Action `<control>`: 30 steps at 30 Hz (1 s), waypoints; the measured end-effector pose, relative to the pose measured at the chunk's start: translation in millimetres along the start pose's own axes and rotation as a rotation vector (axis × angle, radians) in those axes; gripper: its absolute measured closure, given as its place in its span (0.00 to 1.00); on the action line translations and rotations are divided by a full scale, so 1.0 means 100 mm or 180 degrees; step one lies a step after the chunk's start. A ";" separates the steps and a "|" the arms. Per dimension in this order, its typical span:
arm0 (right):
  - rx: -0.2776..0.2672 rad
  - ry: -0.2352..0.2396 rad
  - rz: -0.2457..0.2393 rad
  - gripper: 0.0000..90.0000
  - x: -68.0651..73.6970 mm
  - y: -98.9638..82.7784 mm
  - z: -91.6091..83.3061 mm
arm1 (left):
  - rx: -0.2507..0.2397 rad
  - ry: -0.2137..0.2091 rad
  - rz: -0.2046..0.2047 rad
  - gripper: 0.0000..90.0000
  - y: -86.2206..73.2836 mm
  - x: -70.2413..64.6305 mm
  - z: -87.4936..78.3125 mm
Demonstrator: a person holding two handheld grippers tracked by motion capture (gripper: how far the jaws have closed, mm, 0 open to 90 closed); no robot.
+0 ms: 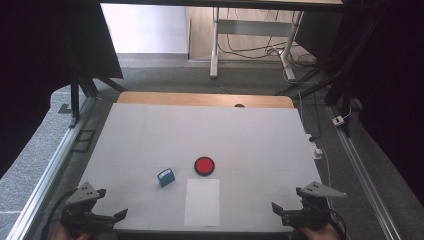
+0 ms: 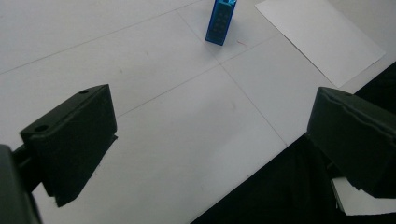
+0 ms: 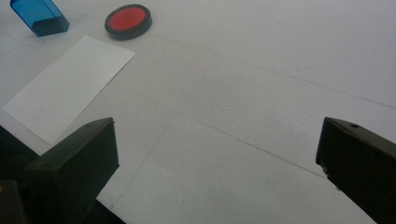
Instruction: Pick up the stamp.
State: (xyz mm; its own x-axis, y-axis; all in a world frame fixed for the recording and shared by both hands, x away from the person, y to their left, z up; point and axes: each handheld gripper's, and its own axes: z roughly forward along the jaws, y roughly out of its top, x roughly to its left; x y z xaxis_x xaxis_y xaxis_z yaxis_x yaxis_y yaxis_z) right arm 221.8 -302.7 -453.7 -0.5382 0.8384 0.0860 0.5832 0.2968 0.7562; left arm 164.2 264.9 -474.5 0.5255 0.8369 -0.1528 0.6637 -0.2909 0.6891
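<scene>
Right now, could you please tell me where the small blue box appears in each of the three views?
High view: the blue box stands left of centre, just left of the red disc.
Left gripper view: the box is at the top edge, right of centre.
Right gripper view: it sits in the top left corner.
Shared landmark: the white paper sheet, beside the box.

Open table (image 1: pixel 150 135) around blue box (image 1: pixel 165 177)

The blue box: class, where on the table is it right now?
In the high view the blue box stands left of centre, just left of the red disc and beyond the white paper sheet's left corner.
</scene>
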 end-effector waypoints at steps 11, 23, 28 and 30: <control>0.0007 -0.0014 0.0024 0.00 0.00 0.01 0.01 | -0.0060 -0.0157 0.0080 0.02 0.08 -0.01 0.02; 0.0016 -0.0007 -0.0004 0.00 0.00 0.01 0.02 | -0.0201 -0.0321 0.0223 0.01 0.18 -0.01 0.16; 0.0017 -0.0013 -0.0003 0.00 0.00 0.01 0.02 | -0.0241 -0.0398 0.0186 0.00 0.25 -0.02 0.24; 0.0018 -0.0013 -0.0004 0.00 0.00 0.01 0.02 | -0.0221 -0.0392 0.0197 0.00 0.29 -0.03 0.26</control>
State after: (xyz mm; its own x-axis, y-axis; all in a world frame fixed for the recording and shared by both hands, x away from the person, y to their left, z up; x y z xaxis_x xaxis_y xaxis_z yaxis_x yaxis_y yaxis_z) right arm 224.2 -301.3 -454.3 -0.5365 0.8399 0.0823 0.5859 0.3005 0.7526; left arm 195.8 241.7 -472.9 0.6284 0.7540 -0.1914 0.5919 -0.3038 0.7465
